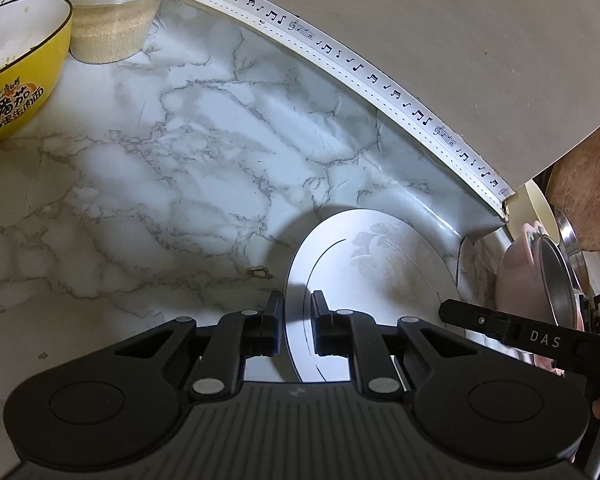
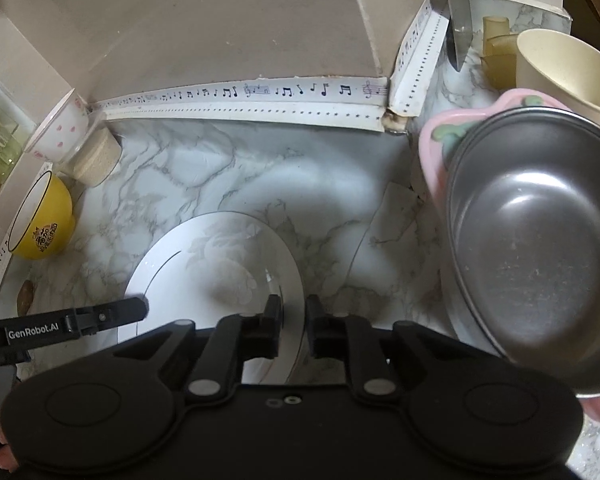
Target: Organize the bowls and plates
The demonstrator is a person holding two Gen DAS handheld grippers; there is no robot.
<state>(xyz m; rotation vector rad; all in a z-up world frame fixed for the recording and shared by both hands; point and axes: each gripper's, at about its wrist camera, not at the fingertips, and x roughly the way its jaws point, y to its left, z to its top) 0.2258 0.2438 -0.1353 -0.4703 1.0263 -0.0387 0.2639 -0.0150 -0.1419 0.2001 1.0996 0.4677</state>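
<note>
A white plate with a faint flower print [image 1: 376,264] [image 2: 216,268] is over the marble counter. My left gripper [image 1: 296,316] straddles its left rim, and my right gripper [image 2: 294,316] straddles its right rim; both sets of jaws stand a little apart around the rim. A steel bowl [image 2: 540,256] sits in a pink bowl [image 2: 436,152] at the right, also in the left wrist view [image 1: 556,276]. A yellow bowl [image 1: 16,72] [image 2: 44,224] stands at the left.
A white cup with red hearts [image 2: 60,132] sits on a lidded tub of grain [image 1: 112,28] in the back left corner. A cream cup [image 2: 560,72] stands behind the steel bowl. A music-note strip [image 2: 260,92] edges the wall.
</note>
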